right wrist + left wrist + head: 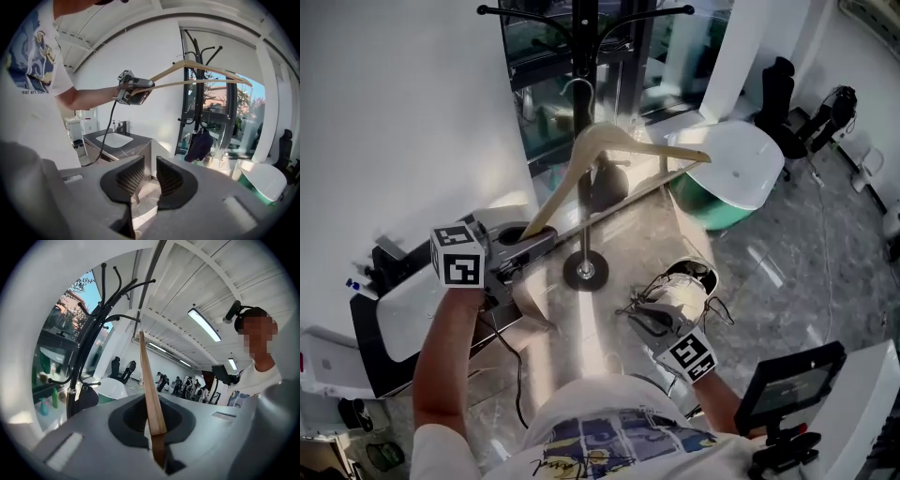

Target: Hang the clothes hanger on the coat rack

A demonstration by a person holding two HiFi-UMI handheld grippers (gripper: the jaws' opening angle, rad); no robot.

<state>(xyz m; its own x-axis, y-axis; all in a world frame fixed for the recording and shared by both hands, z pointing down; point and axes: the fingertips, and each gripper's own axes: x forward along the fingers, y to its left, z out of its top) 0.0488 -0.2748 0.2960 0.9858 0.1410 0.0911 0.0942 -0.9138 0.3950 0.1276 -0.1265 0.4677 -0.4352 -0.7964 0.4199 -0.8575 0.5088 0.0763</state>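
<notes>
Two grippers show: the left gripper [536, 247] is clenched on one end of the hanger [614, 141], held up level with its hook close beside the rack [584, 47]. The right gripper [149, 174] sits lower, jaws apart, empty.

Hanger: pale wooden clothes hanger [598, 141], smooth, faint sheen; shiny metal hook [577, 89].
Rack: far black metal coat rack [584, 37], glossy pole.
Floor: grey marbled stone floor [769, 272], polished.
Gripper: right gripper [148, 176], matt grey plastic; black ribbed pads [129, 180].
</notes>
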